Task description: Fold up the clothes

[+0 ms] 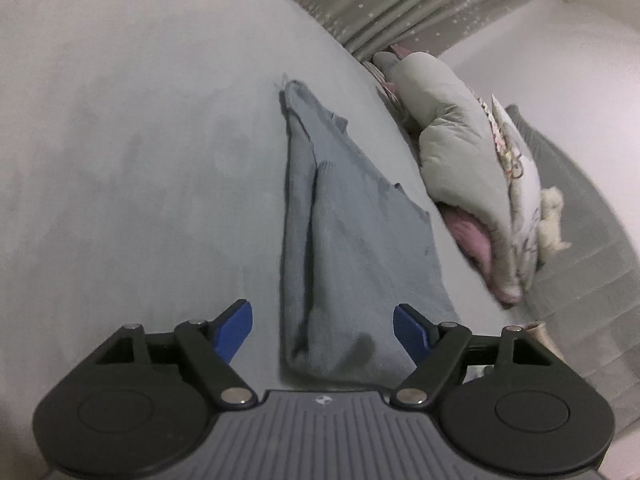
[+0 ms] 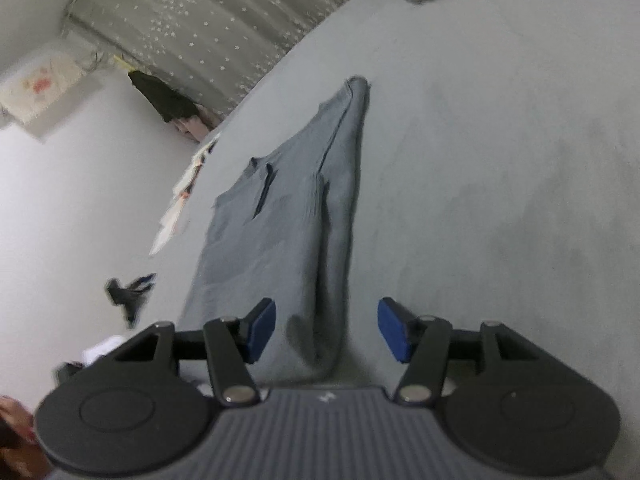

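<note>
Left tool (image 1: pixel 322 330): blue pads (image 1: pixel 236 330) apart, nothing clamped, hovering over the near end of the sweater (image 1: pixel 340 240). Right tool (image 2: pixel 326 330): pads (image 2: pixel 262 328) apart too, nothing gripped, the sweater's (image 2: pixel 288 240) near end lies under the gap but not touched by either pad.

The sweater, grey-blue knit, lies flat on the bed (image 1: pixel 140 160), folded lengthwise into a long narrow shape that runs away from both tools and tapers to a point at the far end. A fold ridge runs along its length. In the right view a dark slit shows partway up the fabric.

In the left view, beside the sweater's right edge: a bundled grey-green duvet (image 1: pixel 452 140) with a pink cloth (image 1: pixel 472 240) poking out beneath it, and a patterned pillow (image 1: pixel 516 168) against it. A small cream plush thing (image 1: pixel 552 216) sits past the pillow.

In the right view, left of the bed: pale floor (image 2: pixel 80 200) with a small dark object (image 2: pixel 128 292), blurred, cannot tell what.

Farthest back: a grey curtain (image 2: pixel 200 32) with small star dots, a dark garment (image 2: pixel 160 96) at its foot.
</note>
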The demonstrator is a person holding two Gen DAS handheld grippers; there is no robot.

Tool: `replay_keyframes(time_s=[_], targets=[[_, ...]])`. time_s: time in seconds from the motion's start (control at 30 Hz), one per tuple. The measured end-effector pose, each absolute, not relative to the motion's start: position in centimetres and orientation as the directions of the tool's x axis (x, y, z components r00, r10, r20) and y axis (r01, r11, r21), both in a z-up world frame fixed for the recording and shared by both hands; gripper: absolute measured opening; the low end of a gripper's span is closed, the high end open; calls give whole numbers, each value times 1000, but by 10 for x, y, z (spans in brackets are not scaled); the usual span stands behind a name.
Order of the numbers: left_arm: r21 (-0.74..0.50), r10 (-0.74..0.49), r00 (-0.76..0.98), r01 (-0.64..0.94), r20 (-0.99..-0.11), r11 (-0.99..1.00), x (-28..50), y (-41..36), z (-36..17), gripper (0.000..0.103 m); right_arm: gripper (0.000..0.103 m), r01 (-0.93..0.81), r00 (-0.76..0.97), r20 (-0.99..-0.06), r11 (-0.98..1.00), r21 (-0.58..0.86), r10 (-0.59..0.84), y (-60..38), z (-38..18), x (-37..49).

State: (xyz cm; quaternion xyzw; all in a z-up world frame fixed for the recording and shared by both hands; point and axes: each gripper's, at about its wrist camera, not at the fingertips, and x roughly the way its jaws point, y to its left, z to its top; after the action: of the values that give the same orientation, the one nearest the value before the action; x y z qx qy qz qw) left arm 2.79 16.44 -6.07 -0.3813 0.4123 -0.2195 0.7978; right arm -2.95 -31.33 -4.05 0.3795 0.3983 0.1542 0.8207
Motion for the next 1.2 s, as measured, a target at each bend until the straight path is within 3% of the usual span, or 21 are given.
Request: replay_keyframes(time_s=[0.17, 0.23, 0.3, 0.33, 0.37, 0.53, 0.83, 1.03, 1.2], targets=[[-821, -711, 509, 14, -486, 571, 33, 160, -67, 69, 53, 43, 615, -503, 611, 790, 607, -305, -52, -22], [-828, -721, 500, 13, -480, 561, 35, 156, -69, 63, 44, 43, 617, -491, 597, 801, 615, -302, -56, -18], [-840, -726, 496, -13, -476, 543, 37, 153, -77, 30, 31, 39, 612, -485, 588, 808, 625, -297, -61, -12], [-846, -728, 495, -29, -474, 532, 38, 152, -81, 19, 21, 43, 609, -488, 588, 808, 626, -295, -65, -10], [-859, -729, 499, -66, -469, 507, 38, 152, -90, 14, 18, 46, 605, -490, 587, 808, 627, -293, -69, -7], [-900, -695, 595, -121, -404, 419, 23, 158, -100, 9, 11, 89, 642, -434, 502, 860, 631, -308, -76, -12], [-888, -672, 629, -64, -391, 456, -8, 148, -59, 7, 9, 40, 686, -358, 458, 888, 634, -326, -52, -35], [-866, -684, 591, -52, -428, 497, -30, 144, -47, 8, 9, 45, 662, -408, 509, 859, 629, -335, -41, -57], [-815, -655, 558, -68, -510, 576, -40, 140, -69, 11, 11, 76, 628, -509, 605, 793, 588, -328, -56, -64]])
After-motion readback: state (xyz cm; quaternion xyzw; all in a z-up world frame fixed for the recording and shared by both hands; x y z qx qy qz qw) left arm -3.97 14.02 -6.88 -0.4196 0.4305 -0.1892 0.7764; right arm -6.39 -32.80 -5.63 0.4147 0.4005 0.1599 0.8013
